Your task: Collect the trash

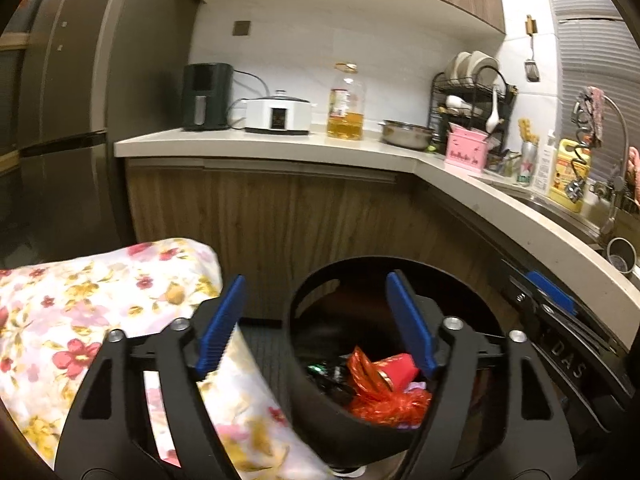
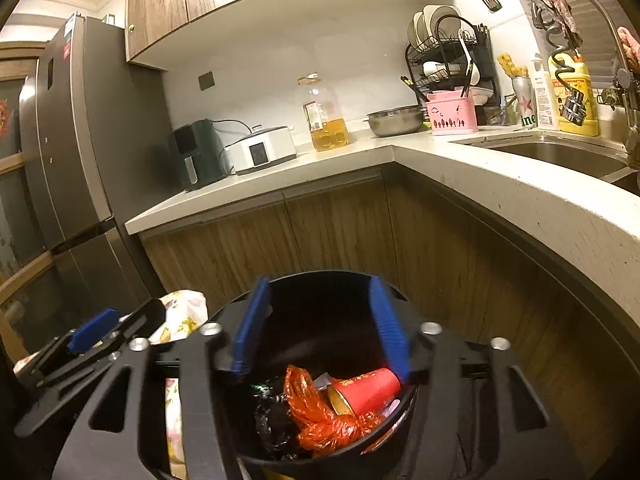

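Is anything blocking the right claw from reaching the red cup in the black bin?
Nothing visible does. The right gripper hangs open just above the black trash bin, with no lid on the bin. The red paper cup lies on top of the trash, beside the red plastic bag.

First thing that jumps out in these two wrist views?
The black bin low in the frame, holding a red paper cup and a crumpled red plastic bag. Both the left gripper and the right gripper stand open above it, empty. Left of the bin lies a floral cloth.
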`<state>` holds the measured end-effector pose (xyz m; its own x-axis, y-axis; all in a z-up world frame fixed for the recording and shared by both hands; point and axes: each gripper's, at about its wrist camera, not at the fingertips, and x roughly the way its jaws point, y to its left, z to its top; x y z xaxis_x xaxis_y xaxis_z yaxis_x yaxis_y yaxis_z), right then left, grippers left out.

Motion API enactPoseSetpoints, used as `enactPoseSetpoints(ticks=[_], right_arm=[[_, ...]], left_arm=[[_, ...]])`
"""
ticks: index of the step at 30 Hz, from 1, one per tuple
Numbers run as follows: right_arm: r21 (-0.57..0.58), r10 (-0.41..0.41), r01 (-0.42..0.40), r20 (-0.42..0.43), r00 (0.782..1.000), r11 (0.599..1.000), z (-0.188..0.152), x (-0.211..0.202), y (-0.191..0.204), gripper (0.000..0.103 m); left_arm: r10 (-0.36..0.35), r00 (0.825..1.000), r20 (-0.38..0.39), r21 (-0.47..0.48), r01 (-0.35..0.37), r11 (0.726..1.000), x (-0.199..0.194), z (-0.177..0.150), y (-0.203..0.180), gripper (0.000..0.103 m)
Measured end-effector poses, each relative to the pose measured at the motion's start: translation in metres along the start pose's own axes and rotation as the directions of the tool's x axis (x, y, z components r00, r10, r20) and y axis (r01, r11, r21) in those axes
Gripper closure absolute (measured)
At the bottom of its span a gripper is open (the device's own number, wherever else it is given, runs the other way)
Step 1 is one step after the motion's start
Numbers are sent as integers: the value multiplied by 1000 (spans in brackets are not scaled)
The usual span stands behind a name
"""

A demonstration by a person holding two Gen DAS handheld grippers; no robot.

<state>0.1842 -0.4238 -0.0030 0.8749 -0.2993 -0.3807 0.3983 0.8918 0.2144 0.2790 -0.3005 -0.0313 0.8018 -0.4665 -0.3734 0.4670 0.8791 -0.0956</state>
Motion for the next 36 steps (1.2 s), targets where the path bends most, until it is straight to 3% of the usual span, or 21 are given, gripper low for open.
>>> enactPoseSetpoints(ticks=[2, 6, 12, 21, 27, 36], right_arm=[[-10, -5, 5, -10, 1000, 1000, -3, -4, 4, 31], [-30, -1, 1, -24, 1000, 1000, -7, -13, 13, 17], [-94, -5, 2, -28, 1000, 996, -15, -34, 36, 6], [-162, 20, -23, -21, 1000, 987, -24, -77, 66, 6], [-170, 4, -4, -1, 1000, 986, -28, -114, 84, 6], [-179, -23, 20, -12, 1000, 984, -43, -164, 103, 6]], left_arm=[[36, 999, 0, -5, -36, 999, -8, -2, 7, 19], [104, 994, -14, -22, -105, 994, -25, -5, 26, 15], [201, 980, -14, -33, -201, 979, -63, -12, 49, 6], [290, 956, -40, -42, -292, 956, -119, -27, 75, 6], [338, 941, -14, -45, -338, 940, -167, -36, 89, 6], [344, 939, 2, -69, -343, 937, -227, -51, 98, 6]])
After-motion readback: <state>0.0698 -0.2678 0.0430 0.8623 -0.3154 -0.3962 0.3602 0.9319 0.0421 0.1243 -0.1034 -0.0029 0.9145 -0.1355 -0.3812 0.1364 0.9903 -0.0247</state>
